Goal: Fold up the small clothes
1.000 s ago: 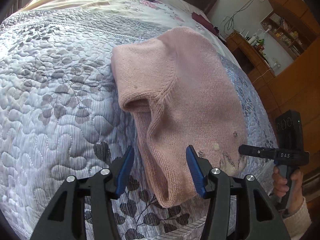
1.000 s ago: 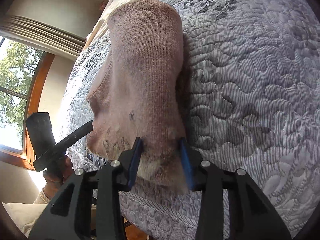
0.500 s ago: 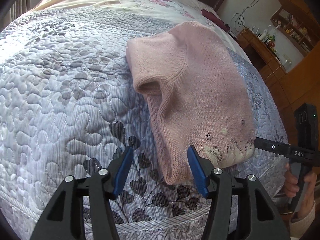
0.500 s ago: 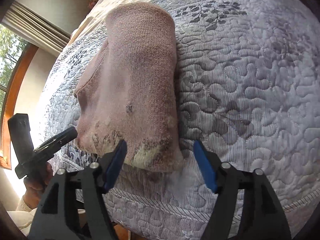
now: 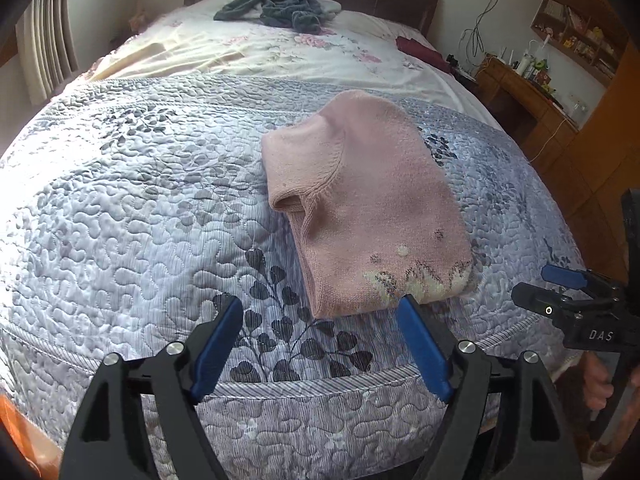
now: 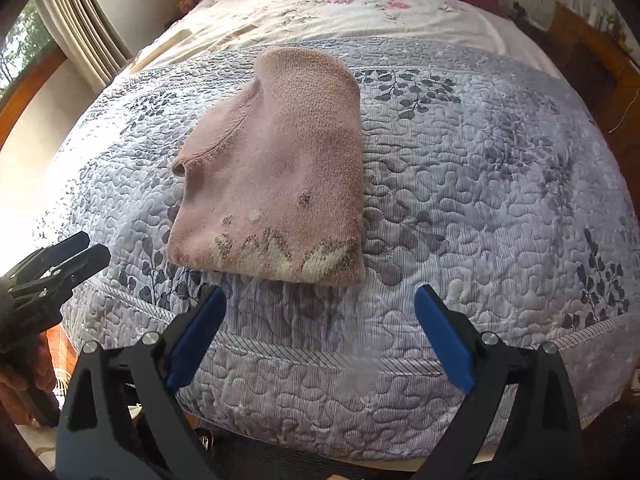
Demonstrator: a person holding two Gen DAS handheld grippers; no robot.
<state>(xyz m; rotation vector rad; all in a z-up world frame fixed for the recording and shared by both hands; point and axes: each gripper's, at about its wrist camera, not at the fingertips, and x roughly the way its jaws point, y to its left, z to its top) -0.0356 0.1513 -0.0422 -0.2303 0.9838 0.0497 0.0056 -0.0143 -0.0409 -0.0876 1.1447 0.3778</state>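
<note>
A small pink knitted sweater (image 5: 372,208) lies folded on the grey-blue quilted bedspread (image 5: 132,216), its patterned hem toward the bed's near edge. In the right wrist view the same sweater (image 6: 276,168) sits left of centre. My left gripper (image 5: 320,322) is open, just short of the hem, with nothing between its fingers. My right gripper (image 6: 320,310) is open too, back from the hem and empty. The right gripper (image 5: 560,288) shows at the right edge of the left wrist view, and the left gripper (image 6: 76,256) at the left edge of the right wrist view.
A heap of dark grey clothes (image 5: 280,8) lies near the headboard on a floral sheet (image 5: 248,52). A dark red item (image 5: 420,50) rests at the bed's far right. Wooden furniture (image 5: 532,96) stands to the right, a window and curtains (image 6: 76,28) to the left.
The right gripper let go of the sweater's hem and opened. Both grippers drew back toward the bed's near edge; the sweater now lies flat and free.
</note>
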